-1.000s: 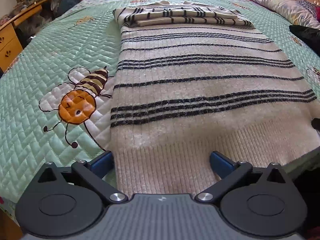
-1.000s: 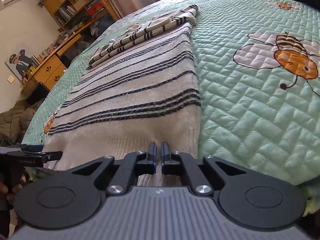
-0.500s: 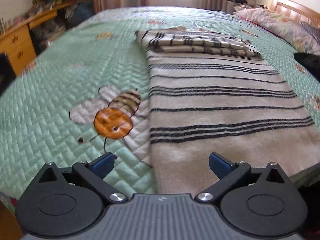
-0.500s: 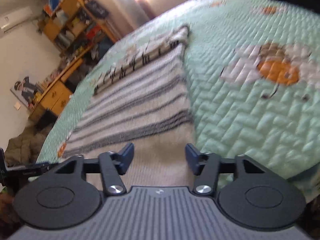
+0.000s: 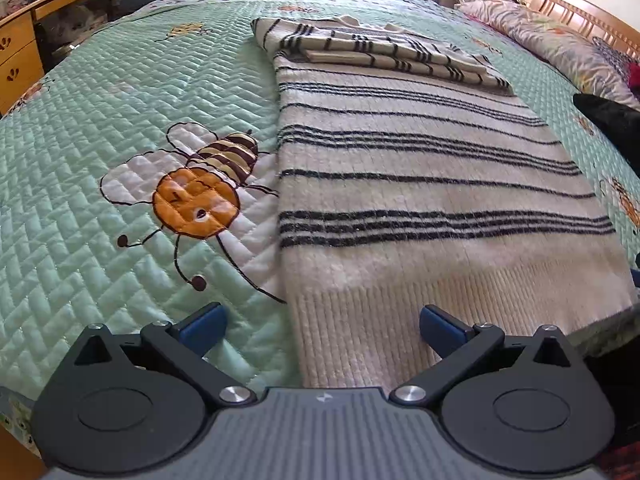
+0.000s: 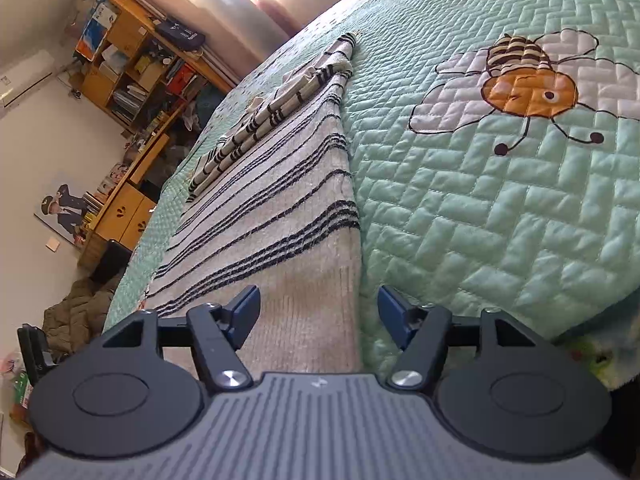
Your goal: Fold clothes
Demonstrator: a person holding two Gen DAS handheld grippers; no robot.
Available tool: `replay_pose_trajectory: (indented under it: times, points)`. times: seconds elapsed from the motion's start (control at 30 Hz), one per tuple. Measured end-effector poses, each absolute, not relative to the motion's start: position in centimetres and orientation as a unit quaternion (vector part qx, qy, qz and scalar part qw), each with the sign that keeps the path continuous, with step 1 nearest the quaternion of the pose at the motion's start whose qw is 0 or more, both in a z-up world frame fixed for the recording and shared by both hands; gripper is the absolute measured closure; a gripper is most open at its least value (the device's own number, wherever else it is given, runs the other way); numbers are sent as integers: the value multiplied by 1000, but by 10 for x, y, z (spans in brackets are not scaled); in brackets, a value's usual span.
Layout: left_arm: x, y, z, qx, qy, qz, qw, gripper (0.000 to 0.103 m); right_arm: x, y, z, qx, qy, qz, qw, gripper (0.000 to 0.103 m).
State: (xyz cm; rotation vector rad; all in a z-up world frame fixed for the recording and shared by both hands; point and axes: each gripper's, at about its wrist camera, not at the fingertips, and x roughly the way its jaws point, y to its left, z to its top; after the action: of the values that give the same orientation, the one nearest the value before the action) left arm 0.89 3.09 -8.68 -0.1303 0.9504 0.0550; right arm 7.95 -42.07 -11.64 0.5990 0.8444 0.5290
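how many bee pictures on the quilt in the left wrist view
4, perhaps more hidden: a big bee left of the sweater, a small one farther back, two partly visible at right.

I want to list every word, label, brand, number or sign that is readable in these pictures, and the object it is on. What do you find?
No text can be read.
Black case on top of the bookshelf: pale print, too small to read.
Blue and white box on the shelf: print blurred.
Each gripper body carries only a small pale logo mark, with no letters.
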Motion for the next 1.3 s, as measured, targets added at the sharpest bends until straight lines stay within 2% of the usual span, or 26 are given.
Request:
replay_pose_trajectory:
  times: [0.37,0.7,0.8,0.87,1.0,1.17,1.3]
  points:
    - [11,27,-86,-56,468,37,881,1,75,-406,-105,233,398,237,855,33]
    - [11,22,-87,-45,476,43,877,1,62,-383,-75,156,352,253,887,33]
    - [11,20,-87,-42,480,47,875,1,62,-375,-76,160,353,284,877,32]
    - [11,20,-86,-42,483,49,873,1,69,-373,-89,171,381,289,862,31]
    - [8,21,-84,-42,485,52,872,1,74,-386,-115,219,404,271,846,34]
    - [10,17,-83,-32,489,51,870,1,72,-380,-109,171,414,267,853,35]
    - [12,11,-82,-34,497,37,866,1,67,-382,-113,169,412,260,857,40]
